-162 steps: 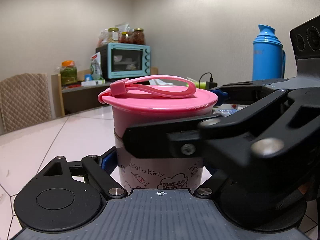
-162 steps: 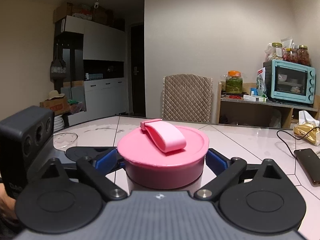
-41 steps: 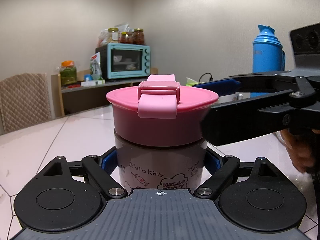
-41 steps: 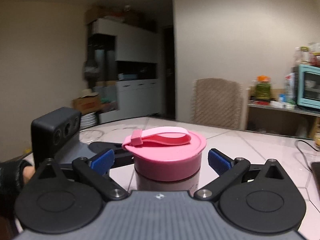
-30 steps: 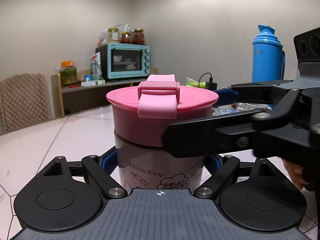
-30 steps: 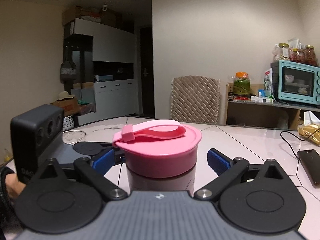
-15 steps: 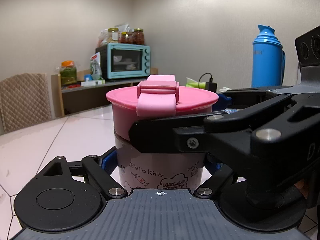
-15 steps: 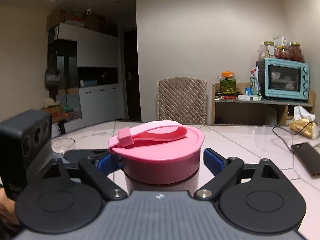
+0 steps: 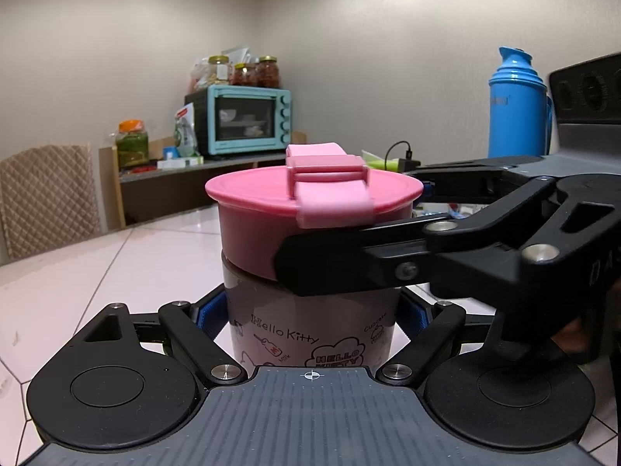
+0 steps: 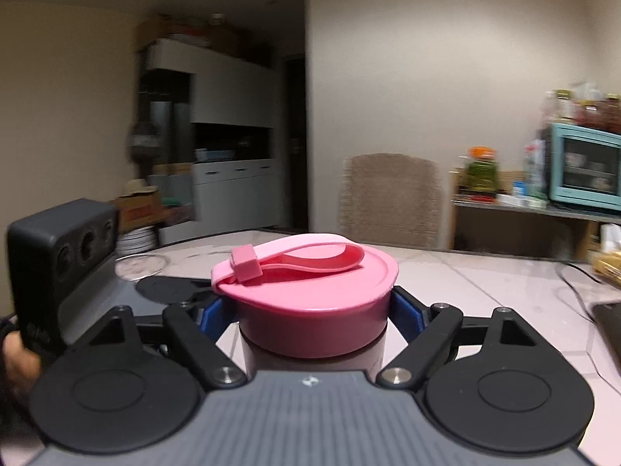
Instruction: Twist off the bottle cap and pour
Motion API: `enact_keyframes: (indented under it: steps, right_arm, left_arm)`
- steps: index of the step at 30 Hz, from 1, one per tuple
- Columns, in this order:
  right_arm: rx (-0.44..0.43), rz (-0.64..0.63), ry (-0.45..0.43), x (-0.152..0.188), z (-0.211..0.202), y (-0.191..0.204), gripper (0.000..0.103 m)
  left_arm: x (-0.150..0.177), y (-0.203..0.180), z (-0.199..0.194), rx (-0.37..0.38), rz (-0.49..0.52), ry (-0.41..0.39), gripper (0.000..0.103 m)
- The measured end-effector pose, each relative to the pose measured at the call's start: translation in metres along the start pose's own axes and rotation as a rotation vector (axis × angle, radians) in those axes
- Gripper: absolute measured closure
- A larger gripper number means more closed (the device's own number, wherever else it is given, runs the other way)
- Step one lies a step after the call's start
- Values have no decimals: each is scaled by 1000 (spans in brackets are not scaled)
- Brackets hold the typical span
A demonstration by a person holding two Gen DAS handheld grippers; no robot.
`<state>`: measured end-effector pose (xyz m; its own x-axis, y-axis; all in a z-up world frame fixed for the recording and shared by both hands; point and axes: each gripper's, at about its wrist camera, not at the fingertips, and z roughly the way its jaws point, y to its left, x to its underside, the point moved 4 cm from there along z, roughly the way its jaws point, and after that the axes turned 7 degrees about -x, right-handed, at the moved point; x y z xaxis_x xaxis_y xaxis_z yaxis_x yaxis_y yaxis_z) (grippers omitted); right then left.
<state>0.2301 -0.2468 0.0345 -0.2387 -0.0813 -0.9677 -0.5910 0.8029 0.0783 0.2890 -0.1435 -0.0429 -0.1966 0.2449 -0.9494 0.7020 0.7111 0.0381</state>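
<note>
A Hello Kitty bottle (image 9: 310,330) stands upright on the pale tiled table. Its wide pink cap (image 9: 271,209) carries a pink strap loop (image 9: 330,190). My left gripper (image 9: 310,316) is shut on the bottle's body below the cap. My right gripper (image 10: 312,310) is shut on the pink cap (image 10: 310,310), its blue pads pressed on both sides. In the left wrist view the right gripper's black finger (image 9: 349,264) crosses the cap from the right. The strap loop (image 10: 295,258) lies flat on the cap. The right wrist view is blurred.
A blue thermos (image 9: 518,105) stands at the right. A teal toaster oven (image 9: 244,120) with jars sits on a shelf behind. A quilted chair (image 10: 390,198) stands at the table's far side. A phone with cable (image 10: 605,318) lies at the right. A glass dish (image 10: 139,264) sits at the left.
My right gripper has closed on the cap and turned with it: the strap's clasp has swung to the right in the left wrist view. The bottle body has not moved.
</note>
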Motion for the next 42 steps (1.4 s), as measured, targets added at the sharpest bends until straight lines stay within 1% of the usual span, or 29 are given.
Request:
enact_keyframes:
  steps: [1, 2, 6, 9, 13, 14, 15, 16, 17, 21, 26, 27, 29, 30, 33, 37, 38, 42]
  right_arm:
    - [-53, -16, 4, -1, 0, -7, 18]
    - [-131, -40, 9, -1, -1, -16, 18]
    - [-338, -66, 35, -5, 1, -41, 18]
    - [-428, -87, 47, -10, 4, -51, 18]
    - [-444, -99, 58, -15, 2, -50, 18]
    - [-439, -94, 58, -16, 1, -49, 17]
    - [-424, -84, 65, -16, 1, -48, 8]
    - [-410, -75, 73, -16, 1, -46, 1]
    - [-386, -63, 84, -16, 0, -43, 0]
    - [-271, -65, 102, -10, -8, -27, 0]
    - [-119, -14, 56, -11, -23, -7, 0]
    - [-83, 8, 40, -11, -27, -4, 0]
    - [-41, 52, 9, -10, -32, 1, 0]
    - [-3, 70, -3, -9, -34, 4, 0]
    - [72, 70, -15, -6, -32, 13, 0]
    - [134, 68, -18, -2, -22, 20, 0]
    - [161, 59, -22, -2, -19, 22, 0]
    - [194, 68, -30, 0, -10, 24, 0]
  left_arm:
    - [0, 0, 0, 0, 0, 0, 13]
    - [0, 0, 1, -1, 1, 0, 13]
    - [0, 6, 1, 0, 0, 0, 13]
    - [0, 5, 2, 0, -2, 0, 13]
    - [0, 6, 2, 3, -1, 0, 13]
    - [0, 7, 2, 2, -3, 0, 13]
    - [0, 7, 3, 2, -3, 0, 13]
    - [-1, 7, 3, 2, -3, 0, 13]
    - [-1, 7, 3, 2, -3, 0, 13]
    - [-1, 8, 4, 2, -3, 0, 13]
    - [-1, 8, 5, 1, -1, 0, 13]
    - [-1, 9, 6, 0, -1, 0, 13]
    - [-2, 9, 7, 0, -1, 0, 13]
    - [-2, 9, 7, 0, -1, 0, 13]
    - [-2, 11, 8, 0, -1, 0, 13]
    - [-2, 13, 9, 0, 0, 0, 13]
    - [-1, 12, 9, 0, 0, 0, 13]
    - [-2, 14, 10, -1, 0, 0, 13]
